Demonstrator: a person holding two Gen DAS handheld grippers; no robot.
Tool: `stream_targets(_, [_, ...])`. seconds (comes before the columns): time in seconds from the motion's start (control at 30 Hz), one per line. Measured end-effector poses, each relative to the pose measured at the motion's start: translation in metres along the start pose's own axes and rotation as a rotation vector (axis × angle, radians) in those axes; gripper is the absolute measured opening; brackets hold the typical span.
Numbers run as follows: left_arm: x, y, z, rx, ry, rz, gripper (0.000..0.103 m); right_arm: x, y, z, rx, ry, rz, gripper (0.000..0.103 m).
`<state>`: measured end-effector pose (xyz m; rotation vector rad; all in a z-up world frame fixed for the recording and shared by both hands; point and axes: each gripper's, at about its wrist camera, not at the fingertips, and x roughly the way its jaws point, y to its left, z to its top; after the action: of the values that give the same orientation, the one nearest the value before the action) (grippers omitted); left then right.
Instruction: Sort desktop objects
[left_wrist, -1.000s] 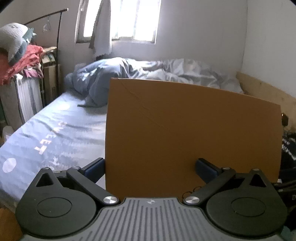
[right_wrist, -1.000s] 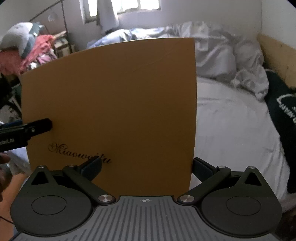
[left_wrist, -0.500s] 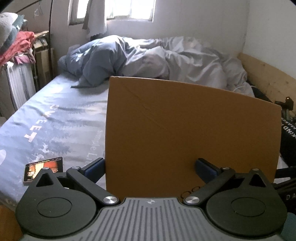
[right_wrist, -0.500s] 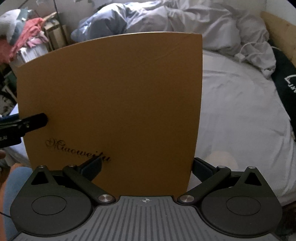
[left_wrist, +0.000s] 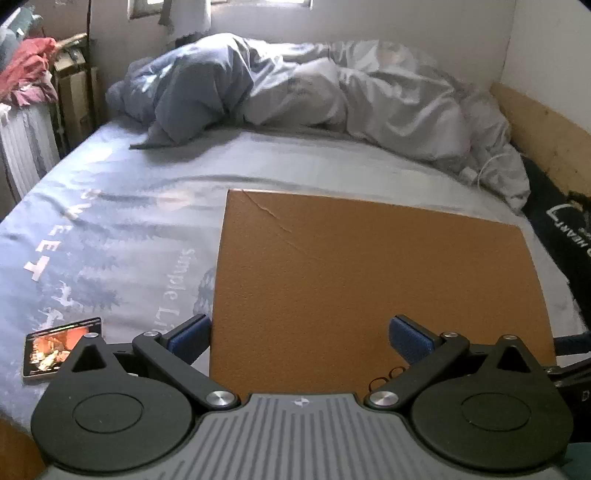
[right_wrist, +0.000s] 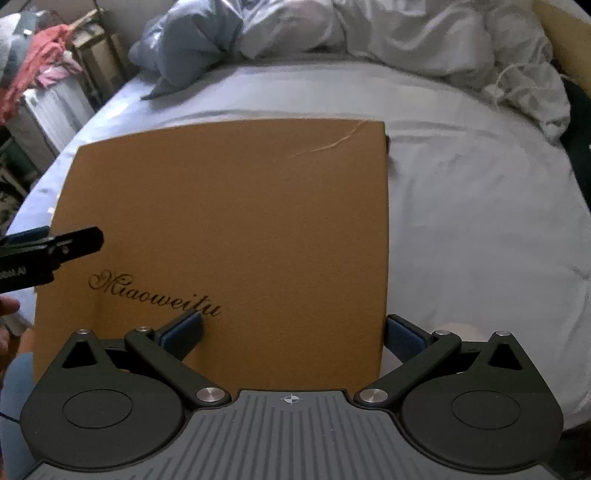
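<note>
A flat brown leather-like mat (left_wrist: 373, 284) with "Miaoweitu" script (right_wrist: 155, 291) is held over the bed by both grippers. My left gripper (left_wrist: 299, 332) is shut on the mat's near left corner, one blue pad below and one above it. My right gripper (right_wrist: 291, 332) is shut on the mat's near right edge. The left gripper's black finger (right_wrist: 74, 243) shows in the right wrist view, clamped on the mat's left edge. The mat lies nearly level, low over the sheet.
The bed has a blue printed sheet (left_wrist: 92, 240) and a crumpled grey duvet (left_wrist: 332, 96) at the far end. A small picture card (left_wrist: 55, 349) lies near the bed's left front edge. A radiator and piled clothes (left_wrist: 26, 74) stand left; a wooden board (left_wrist: 546, 125) stands right.
Both grippers have tipped the mat forward and down, from upright to nearly flat over the bed. The card on the sheet has come into the left wrist view.
</note>
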<state>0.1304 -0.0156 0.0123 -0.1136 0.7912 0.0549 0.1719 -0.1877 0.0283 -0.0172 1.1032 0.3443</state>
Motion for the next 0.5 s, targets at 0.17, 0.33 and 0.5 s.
stream_targets(0.17, [0.016, 0.004, 0.002, -0.005, 0.029, 0.000, 0.103, 0.016, -0.004, 0.011, 0.015, 0.026, 0.007, 0.103])
stream_targets(0.33, [0.027, 0.007, 0.002, -0.014, 0.054, 0.005, 0.103, 0.026, -0.008, 0.023, 0.007, 0.037, 0.004, 0.103])
stream_targets(0.5, [0.038, 0.008, -0.003, 0.006, 0.073, 0.012, 0.103, 0.039, -0.009, 0.028, -0.010, 0.035, -0.018, 0.103])
